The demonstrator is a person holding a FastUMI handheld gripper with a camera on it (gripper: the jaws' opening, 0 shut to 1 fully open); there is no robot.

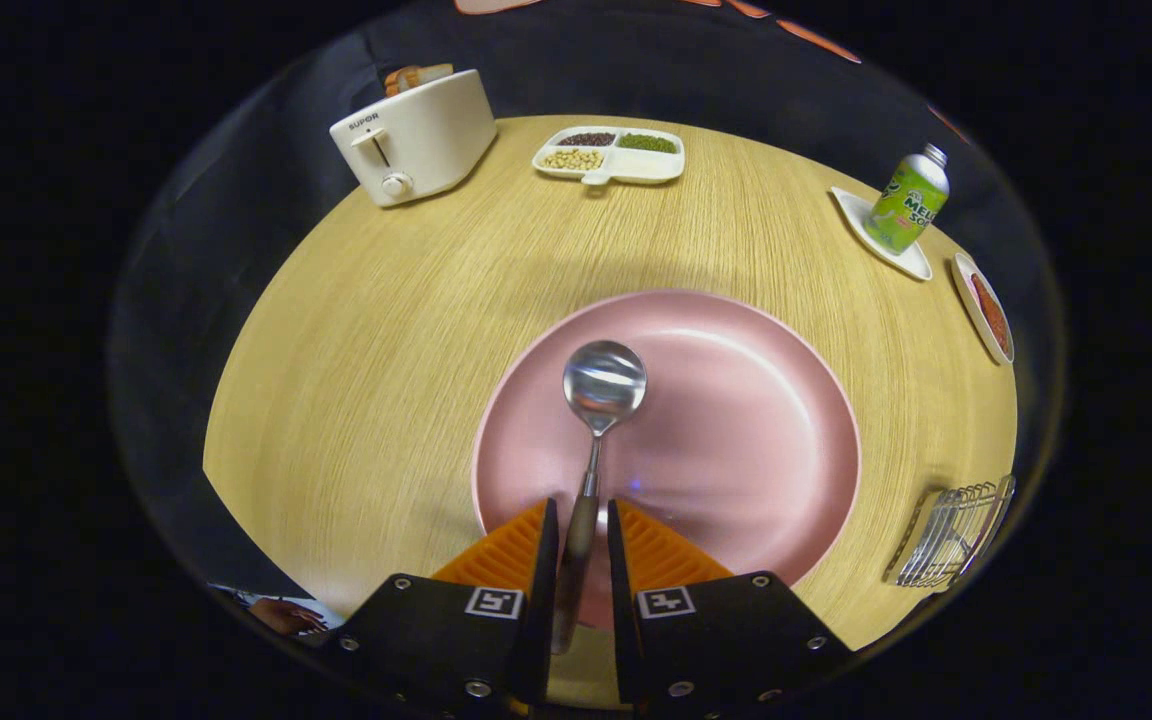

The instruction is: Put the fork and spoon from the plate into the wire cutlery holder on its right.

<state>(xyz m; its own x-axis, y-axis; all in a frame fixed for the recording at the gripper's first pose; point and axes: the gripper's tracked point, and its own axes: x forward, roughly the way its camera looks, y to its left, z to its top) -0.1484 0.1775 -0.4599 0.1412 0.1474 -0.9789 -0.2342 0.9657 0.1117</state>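
Gripper view: the gripper [578,545] pinches the handle of the spoon [601,390] between both fingers, its bowl lying beyond them over the pink plate [756,420]. The wire cutlery holder [951,535] stands to the plate's right on the wooden table [356,350]. A toaster [416,135] sits far left.

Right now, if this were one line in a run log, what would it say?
gripper: closing around spoon handle, contact unclear | spoon: on pink plate | wire holder: right of plate | fork: not on plate
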